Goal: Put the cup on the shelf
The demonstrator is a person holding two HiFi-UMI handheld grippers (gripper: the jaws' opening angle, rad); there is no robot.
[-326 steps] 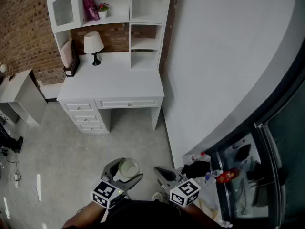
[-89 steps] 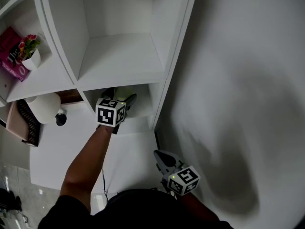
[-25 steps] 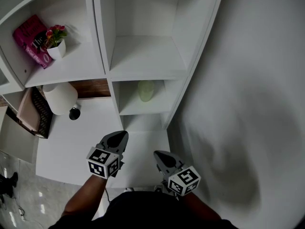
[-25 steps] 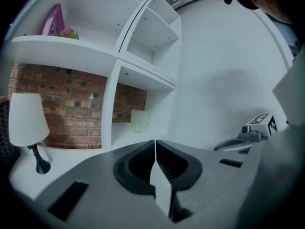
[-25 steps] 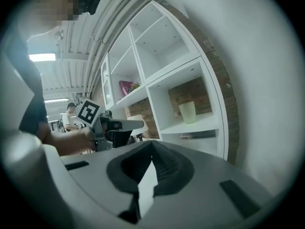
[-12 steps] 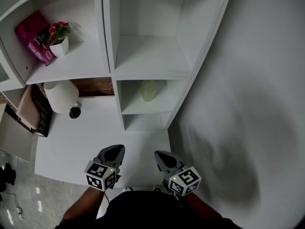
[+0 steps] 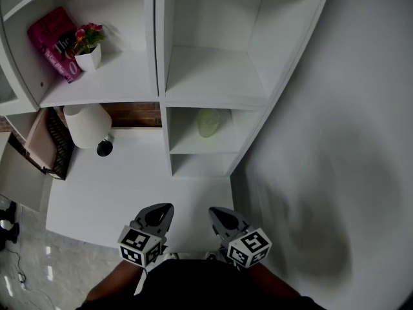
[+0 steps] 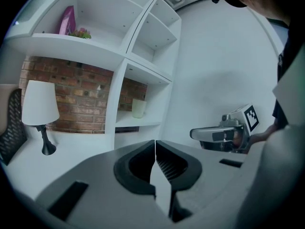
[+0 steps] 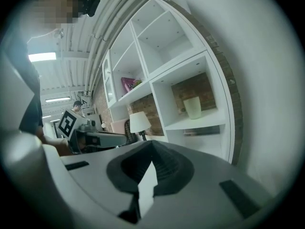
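On the shelf [image 7: 186,145] your cup [image 7: 208,123] stands upright, while your left gripper [image 7: 162,210] and right gripper [image 7: 217,214] are closed, empty.

The left gripper [image 7: 166,207] and right gripper [image 7: 213,210] are grey, black-padded, each topped with black-and-white square markers.

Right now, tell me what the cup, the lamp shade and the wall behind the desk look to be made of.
Cup: pale green, faintly translucent and matte, so likely plastic or frosted glass.
Lamp shade: plain white and dull, with no shine. It is probably fabric or paper, but I cannot tell which.
Wall: reddish-brown brick with pale mortar lines, rough and unglazed.
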